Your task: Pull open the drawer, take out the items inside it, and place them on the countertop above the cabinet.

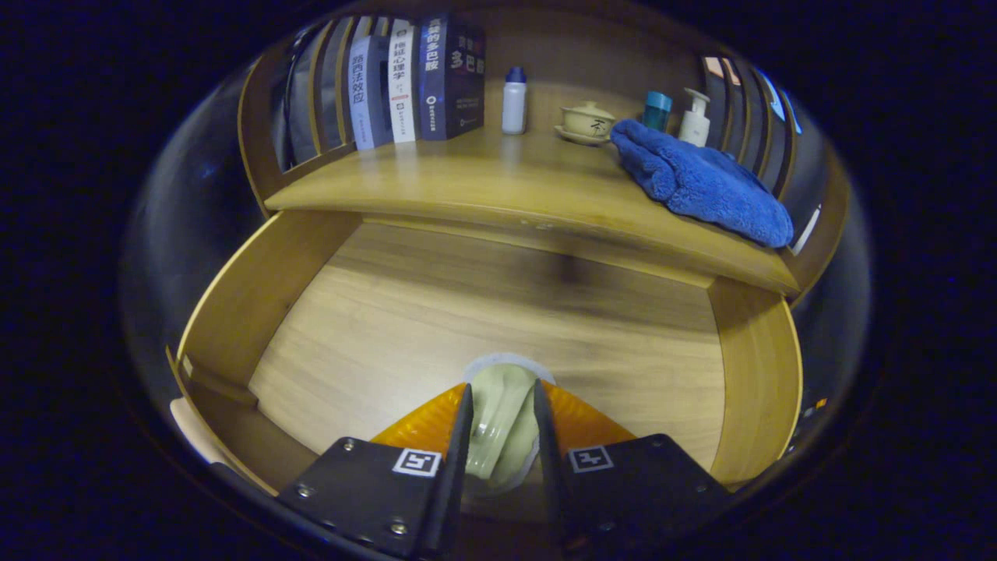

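Observation:
The wooden drawer [257,300] stands pulled open below the countertop [467,191]. My gripper [502,387] is low inside the drawer, near its front, with the fingers shut on a pale green cup-like item [501,425] with a whitish rim. The item sits between the two fingers, and its rim pokes out just past the tips. The rest of the drawer floor ahead of the fingers is bare wood. Whether the item still touches the drawer floor is hidden.
On the countertop stand a row of books [413,78] at the back left, a white bottle [513,103], a lidded tea cup on a saucer [587,122], a teal bottle [657,110] and a pump bottle [694,117]. A blue towel [697,183] lies at the right.

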